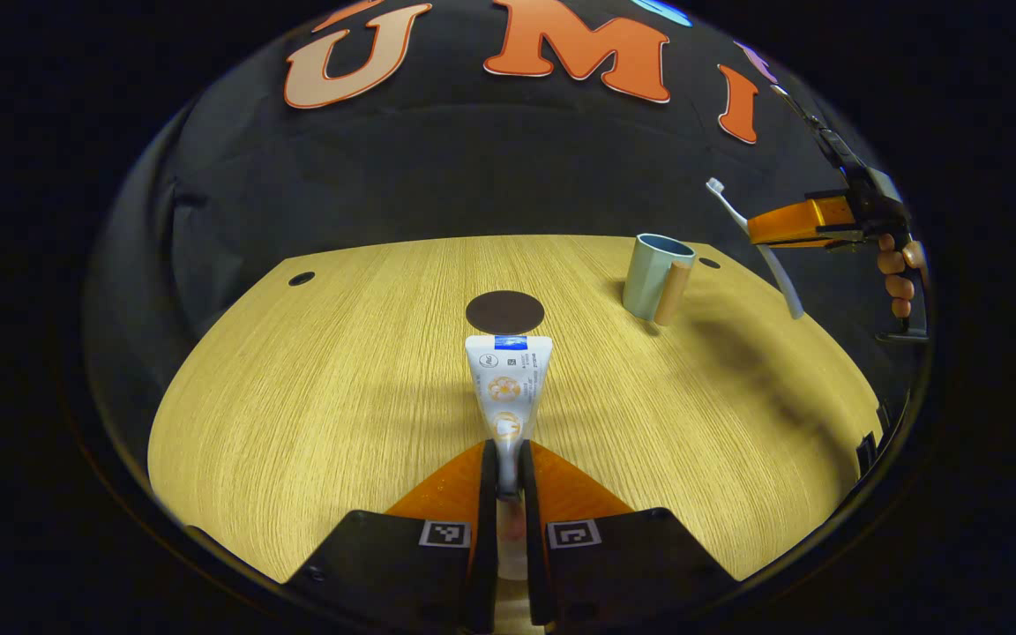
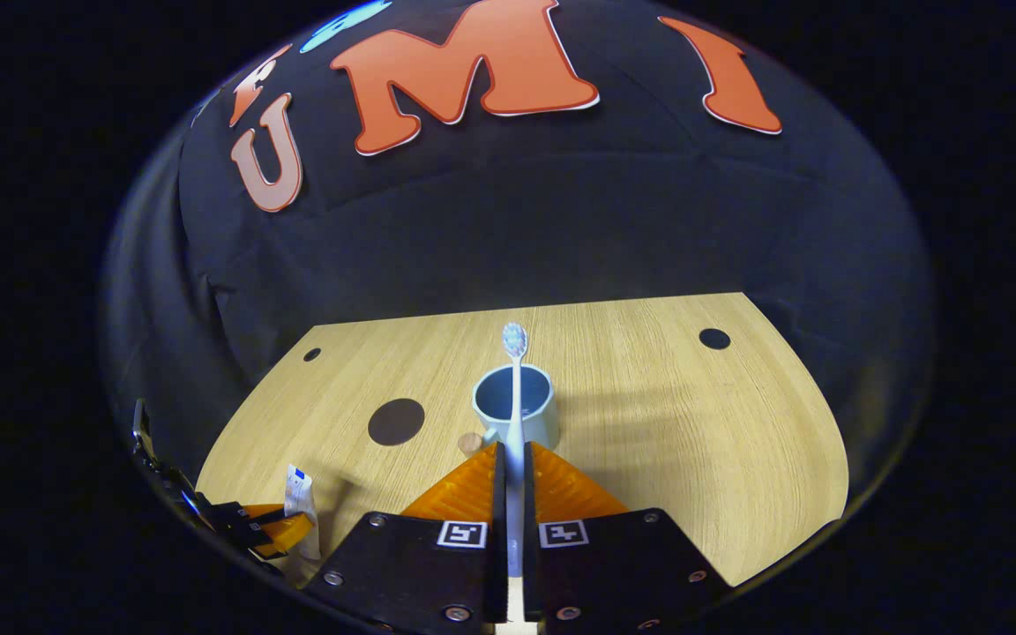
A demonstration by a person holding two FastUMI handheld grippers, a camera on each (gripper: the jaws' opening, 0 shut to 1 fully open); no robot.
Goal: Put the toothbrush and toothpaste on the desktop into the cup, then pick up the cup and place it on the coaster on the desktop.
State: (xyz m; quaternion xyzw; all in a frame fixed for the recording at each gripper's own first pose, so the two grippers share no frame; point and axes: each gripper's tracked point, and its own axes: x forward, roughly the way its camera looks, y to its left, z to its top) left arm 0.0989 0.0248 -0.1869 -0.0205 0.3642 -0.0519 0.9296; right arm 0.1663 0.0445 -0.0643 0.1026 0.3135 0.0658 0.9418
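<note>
Tools [image 1: 508, 481] above wooden desktop [image 1: 314, 423], black cloth wall [image 1: 473, 168] behind

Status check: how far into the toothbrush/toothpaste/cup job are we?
Early. Both items are lifted: left gripper grips the toothpaste tube, right gripper the toothbrush. The cup sits empty, off the coaster. Left: drop both in, move the cup.

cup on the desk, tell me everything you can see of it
The pale blue-green cup with a darker blue inside stands upright and empty on the light wood-grain desktop, its mouth open upward. A wood-coloured cylindrical handle runs down one side. The finish looks matte, perhaps ceramic or plastic. Nothing touches it but the desktop; it stands apart from the dark round coaster. In the right gripper view, the white toothbrush is held in front of it.
</note>
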